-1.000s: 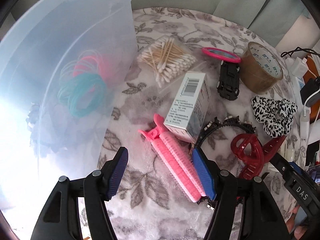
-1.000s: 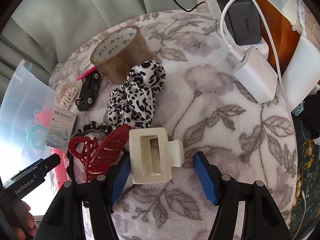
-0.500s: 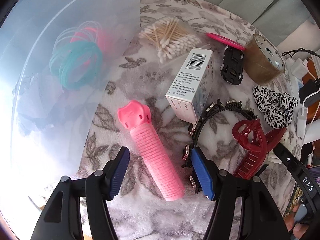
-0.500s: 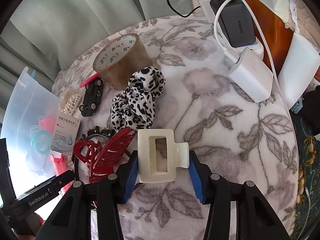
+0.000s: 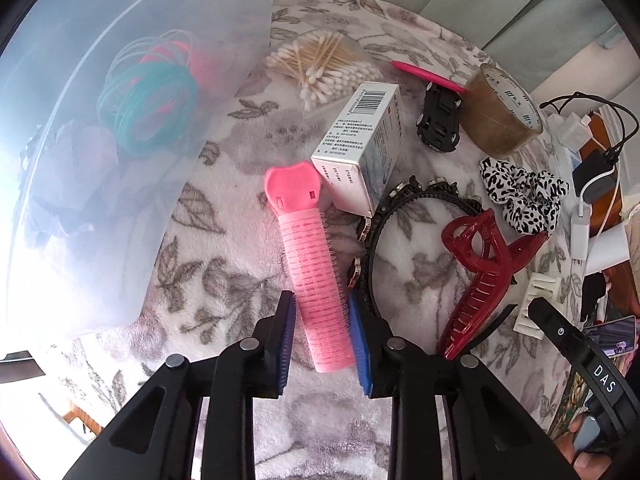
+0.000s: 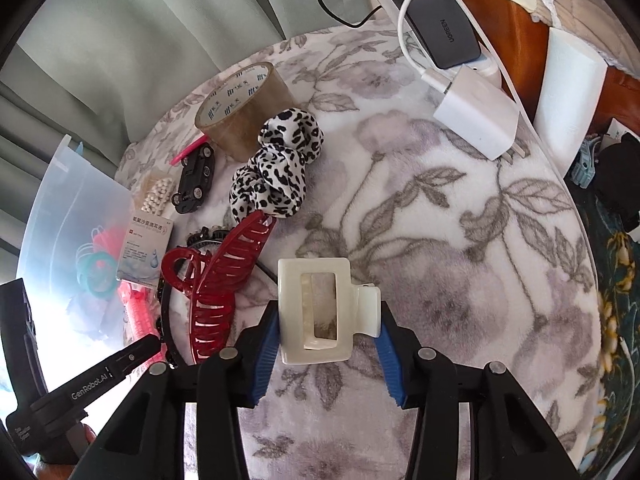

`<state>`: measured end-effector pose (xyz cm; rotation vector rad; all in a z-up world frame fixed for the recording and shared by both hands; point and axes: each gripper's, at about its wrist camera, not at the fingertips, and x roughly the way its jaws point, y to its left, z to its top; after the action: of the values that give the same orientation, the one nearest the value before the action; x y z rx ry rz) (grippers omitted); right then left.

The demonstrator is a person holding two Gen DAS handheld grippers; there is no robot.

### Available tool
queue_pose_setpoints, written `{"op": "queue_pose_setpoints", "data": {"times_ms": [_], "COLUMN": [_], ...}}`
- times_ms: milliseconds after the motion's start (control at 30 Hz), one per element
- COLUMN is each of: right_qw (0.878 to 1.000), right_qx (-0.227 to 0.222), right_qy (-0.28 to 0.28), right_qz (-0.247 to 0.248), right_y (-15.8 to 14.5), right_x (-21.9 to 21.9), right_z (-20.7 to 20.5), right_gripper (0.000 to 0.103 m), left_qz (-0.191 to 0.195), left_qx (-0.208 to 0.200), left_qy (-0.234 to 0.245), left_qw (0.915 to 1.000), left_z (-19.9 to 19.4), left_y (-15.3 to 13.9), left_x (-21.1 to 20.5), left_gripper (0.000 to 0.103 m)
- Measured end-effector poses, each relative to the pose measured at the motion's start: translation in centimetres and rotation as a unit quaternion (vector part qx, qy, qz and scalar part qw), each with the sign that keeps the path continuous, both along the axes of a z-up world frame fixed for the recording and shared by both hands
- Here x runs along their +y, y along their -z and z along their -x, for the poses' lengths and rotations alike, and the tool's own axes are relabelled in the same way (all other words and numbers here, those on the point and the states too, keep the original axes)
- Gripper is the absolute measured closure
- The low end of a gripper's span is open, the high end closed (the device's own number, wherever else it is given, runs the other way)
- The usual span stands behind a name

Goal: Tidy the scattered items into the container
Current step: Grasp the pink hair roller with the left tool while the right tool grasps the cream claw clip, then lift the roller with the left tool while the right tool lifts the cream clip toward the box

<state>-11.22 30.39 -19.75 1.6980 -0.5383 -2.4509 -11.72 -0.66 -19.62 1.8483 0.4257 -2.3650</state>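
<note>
Pink hair roller (image 5: 312, 264) lies on floral blanket (image 5: 224, 280), its near end pinched btwn blue pads of left gripper (image 5: 322, 338), jaws closed onto it. Clip end touches white box (image 5: 360, 148); black headband (image 5: 400, 216) just to its right. Clear container (image 5: 120, 140) wall stands left w/ bare blanket strip between. Right gripper (image 6: 326, 338) jaws clamp cream claw clip (image 6: 316, 312); red claw clip (image 6: 224, 280) close on left, open blanket to right & ahead.
</note>
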Motion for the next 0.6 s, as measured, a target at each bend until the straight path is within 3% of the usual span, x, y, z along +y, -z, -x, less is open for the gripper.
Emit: {"op": "queue_pose_setpoints", "data": {"times_ms": [600], "right_qw": [0.999], "right_qx": [0.031], "right_qy": [0.024], "right_qz": [0.010], "right_y": [-2.8], "right_x": [1.3], "right_z": [-3.6], "right_gripper": [0.055], "left_qz": [-0.004], "left_qx": [0.039], "left_qy": [0.023], "left_qw": [0.9990], "left_z": [-2.9], "left_y": [-3.4], "left_x": [-1.0], "left_gripper": [0.078]}}
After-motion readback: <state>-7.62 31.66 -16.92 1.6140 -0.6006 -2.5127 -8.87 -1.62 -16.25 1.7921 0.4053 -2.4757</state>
